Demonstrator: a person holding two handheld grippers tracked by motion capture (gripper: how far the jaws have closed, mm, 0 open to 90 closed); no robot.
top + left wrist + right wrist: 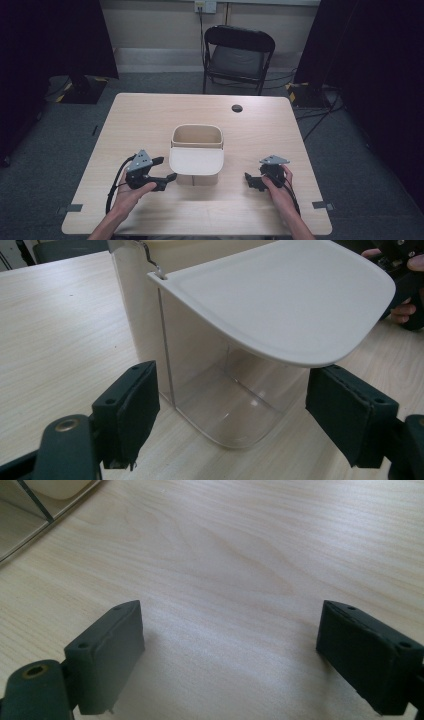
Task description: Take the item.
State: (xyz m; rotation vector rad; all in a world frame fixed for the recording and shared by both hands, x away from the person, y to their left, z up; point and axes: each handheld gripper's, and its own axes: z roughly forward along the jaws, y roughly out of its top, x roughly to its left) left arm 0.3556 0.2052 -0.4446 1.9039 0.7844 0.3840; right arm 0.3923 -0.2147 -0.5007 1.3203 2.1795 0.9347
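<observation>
Jaws of both grippers stand open, gripping nothing. Left gripper (162,171) faces the bin (197,145) under its lid (196,161), probably to grasp it; right gripper (252,181) waits beside.

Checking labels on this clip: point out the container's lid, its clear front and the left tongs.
lid (280,300), left gripper view, flat top.
clear front (220,390), left gripper view, transparent wall.
left tongs (167,169), high view, between the tips.

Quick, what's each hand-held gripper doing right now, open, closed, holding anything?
Left hand-held gripper: open, holding nothing, aimed at the container.
Right hand-held gripper: open, holding nothing, over bare table.
</observation>
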